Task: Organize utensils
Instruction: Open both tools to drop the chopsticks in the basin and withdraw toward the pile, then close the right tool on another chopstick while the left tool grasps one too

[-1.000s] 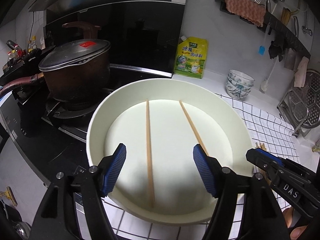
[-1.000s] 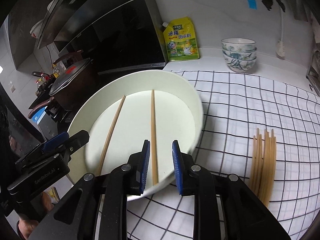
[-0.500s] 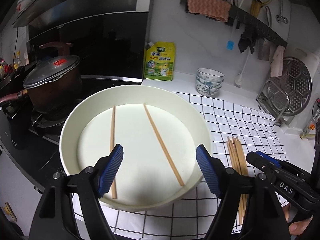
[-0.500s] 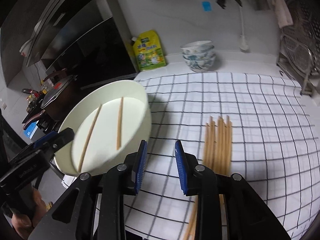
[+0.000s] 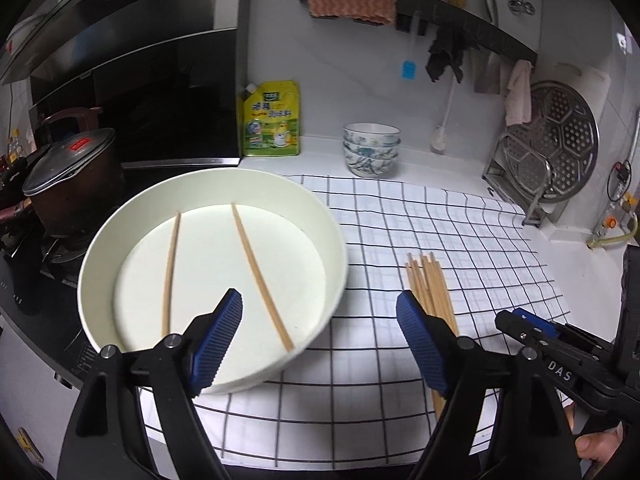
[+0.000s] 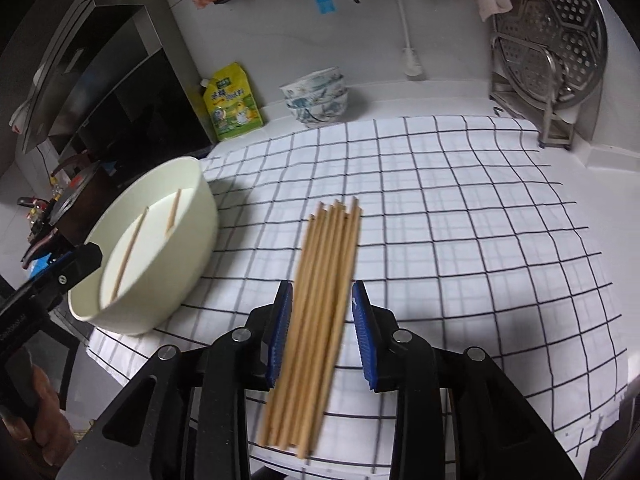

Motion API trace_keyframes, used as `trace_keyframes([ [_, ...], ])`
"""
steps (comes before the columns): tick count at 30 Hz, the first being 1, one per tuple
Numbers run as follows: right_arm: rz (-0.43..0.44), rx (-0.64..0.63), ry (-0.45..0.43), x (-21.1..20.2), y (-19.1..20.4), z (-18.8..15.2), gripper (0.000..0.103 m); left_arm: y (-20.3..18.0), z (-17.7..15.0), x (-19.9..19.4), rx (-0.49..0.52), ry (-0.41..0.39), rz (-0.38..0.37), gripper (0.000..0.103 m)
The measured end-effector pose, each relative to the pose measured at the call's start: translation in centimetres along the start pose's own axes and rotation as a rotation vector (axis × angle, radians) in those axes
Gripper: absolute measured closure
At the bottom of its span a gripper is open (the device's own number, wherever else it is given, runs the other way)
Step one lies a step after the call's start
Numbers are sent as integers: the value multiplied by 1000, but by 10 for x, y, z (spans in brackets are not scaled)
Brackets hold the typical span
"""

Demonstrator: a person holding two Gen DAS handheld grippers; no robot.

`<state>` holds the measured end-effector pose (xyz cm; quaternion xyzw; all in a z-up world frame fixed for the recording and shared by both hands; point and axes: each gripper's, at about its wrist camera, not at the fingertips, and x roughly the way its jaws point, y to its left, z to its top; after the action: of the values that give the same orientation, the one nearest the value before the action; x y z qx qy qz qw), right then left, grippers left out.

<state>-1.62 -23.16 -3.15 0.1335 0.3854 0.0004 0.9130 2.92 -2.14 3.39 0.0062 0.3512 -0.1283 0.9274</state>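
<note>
Chopsticks (image 6: 320, 300) are lying in a loose bundle on the checked cloth (image 6: 460, 220), and the right gripper (image 6: 322, 334) is hanging just over their near half, its blue jaws apart with the sticks showing in the gap but no pad pressing on them; those jaws have just been opening a little. From the left wrist view, the left gripper (image 5: 320, 340) is hovering with its jaws spread wide and nothing between them, having just been opening further. A cream bowl (image 5: 132, 216) is sitting at its ten o'clock on the cloth's edge, beside the stove, with two more sticks (image 5: 260, 276) lying apart on its floor. The bundle is at the left gripper's one o'clock, well apart from the bowl. Stacked patterned bowls (image 5: 371, 148) and a yellow pouch (image 5: 273, 120) are standing at twelve o'clock by the wall.
</note>
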Motion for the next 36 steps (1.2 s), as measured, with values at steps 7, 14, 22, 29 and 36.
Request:
trace_keyframes([
  [7,-29,16,51,13,-20,-20,72,-30,-12,6,50,24,-37,22],
  [14,-53,-3,66,24,-21,-32,65,-39,-24,18,48,61,-48,16],
  [22,-53,-20,90,36,-17,-36,64,-42,-32,20,59,51,-16,16],
  [29,-68,-44,101,42,-10,-37,64,-36,-35,26,50,67,-4,16],
  [36,-97,-79,105,47,-2,-39,64,-34,-38,26,40,68,-4,16],
])
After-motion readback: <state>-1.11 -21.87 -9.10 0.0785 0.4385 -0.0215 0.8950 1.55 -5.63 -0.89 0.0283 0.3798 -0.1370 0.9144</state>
